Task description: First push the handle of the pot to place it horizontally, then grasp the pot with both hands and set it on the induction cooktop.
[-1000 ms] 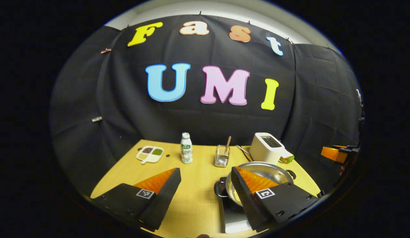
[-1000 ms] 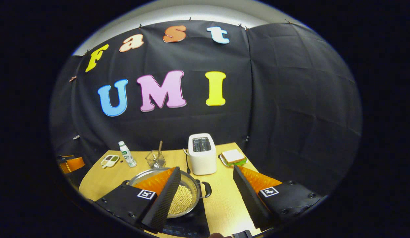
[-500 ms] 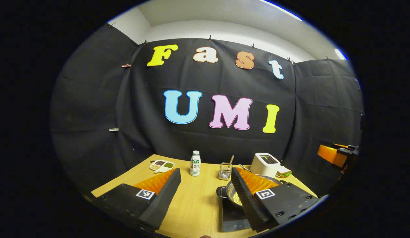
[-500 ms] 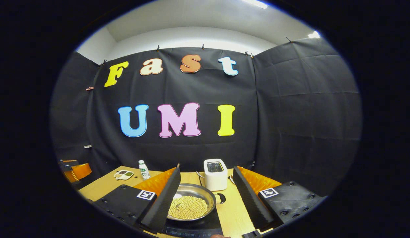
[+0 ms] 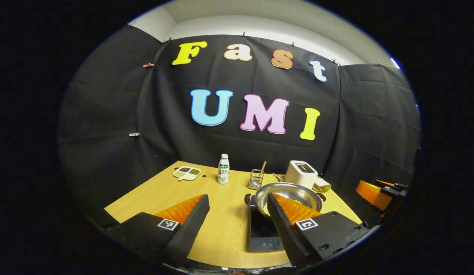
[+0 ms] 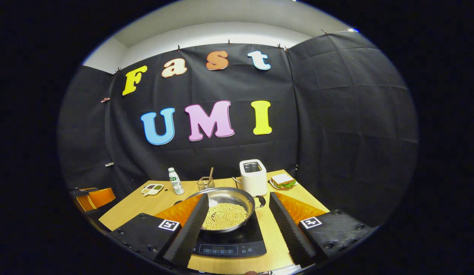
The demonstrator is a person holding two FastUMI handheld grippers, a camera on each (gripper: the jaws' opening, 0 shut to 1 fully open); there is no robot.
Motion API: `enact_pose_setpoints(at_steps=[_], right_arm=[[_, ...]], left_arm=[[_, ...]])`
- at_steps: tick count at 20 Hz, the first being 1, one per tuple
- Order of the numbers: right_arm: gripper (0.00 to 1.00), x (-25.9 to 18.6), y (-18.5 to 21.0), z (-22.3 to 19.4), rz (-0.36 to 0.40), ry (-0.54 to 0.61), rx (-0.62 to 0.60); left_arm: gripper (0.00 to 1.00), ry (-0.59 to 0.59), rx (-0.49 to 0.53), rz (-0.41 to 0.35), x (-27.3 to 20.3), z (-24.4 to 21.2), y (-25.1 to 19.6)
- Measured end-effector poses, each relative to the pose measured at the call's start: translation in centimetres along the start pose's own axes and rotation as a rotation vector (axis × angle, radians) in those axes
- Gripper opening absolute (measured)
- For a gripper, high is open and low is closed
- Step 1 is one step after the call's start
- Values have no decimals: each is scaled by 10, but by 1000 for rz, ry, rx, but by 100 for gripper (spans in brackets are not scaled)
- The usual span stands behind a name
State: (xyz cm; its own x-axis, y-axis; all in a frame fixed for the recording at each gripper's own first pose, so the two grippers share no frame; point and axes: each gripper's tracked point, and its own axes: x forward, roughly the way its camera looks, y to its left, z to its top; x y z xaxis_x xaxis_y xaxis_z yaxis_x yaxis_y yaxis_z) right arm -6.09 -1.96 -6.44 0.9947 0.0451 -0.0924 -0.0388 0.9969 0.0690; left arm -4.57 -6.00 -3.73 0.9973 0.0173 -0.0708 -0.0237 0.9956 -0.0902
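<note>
A steel pot (image 6: 226, 198) with small yellow beans (image 6: 224, 216) in it sits on the black induction cooktop (image 6: 229, 246), its side handles (image 6: 262, 201) pointing left and right. My right gripper (image 6: 238, 223) is open and held back from the pot, with only its left finger overlapping the rim in the picture. In the left gripper view the pot (image 5: 290, 190) on the cooktop (image 5: 261, 236) lies right of centre. My left gripper (image 5: 237, 219) is open over the bare table to the pot's left. Each view shows the other gripper farther off (image 5: 374, 191) (image 6: 94, 197).
Along the back of the wooden table (image 5: 221, 214) stand a white toaster (image 6: 253, 177), a sandwich on a plate (image 6: 283, 180), a glass holder with a stick (image 6: 206, 183), a small bottle (image 6: 175, 181) and a divided dish (image 6: 152, 189). Black cloth walls enclose the table.
Both grippers have drawn back and away from the pot, so more of the table and cooktop shows. The pot stays on the cooktop. Both grippers remain open.
</note>
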Motion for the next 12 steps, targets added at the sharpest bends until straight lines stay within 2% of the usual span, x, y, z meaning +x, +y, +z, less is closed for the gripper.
enact_pose_setpoints(at_steps=[2, 6, 12], right_arm=[[99, -3, 8, -2, 25, 8, 15], [98, 0, -1, 3, 4, -3, -15], [99, -7, 2, 1, 7, -14, 18]], left_arm=[[95, -4, 11, -7, 4, 1, -5], [95, 13, 11, -12, 4, -6, -7], [95, 44, 3, -2, 8, -18, -3]])
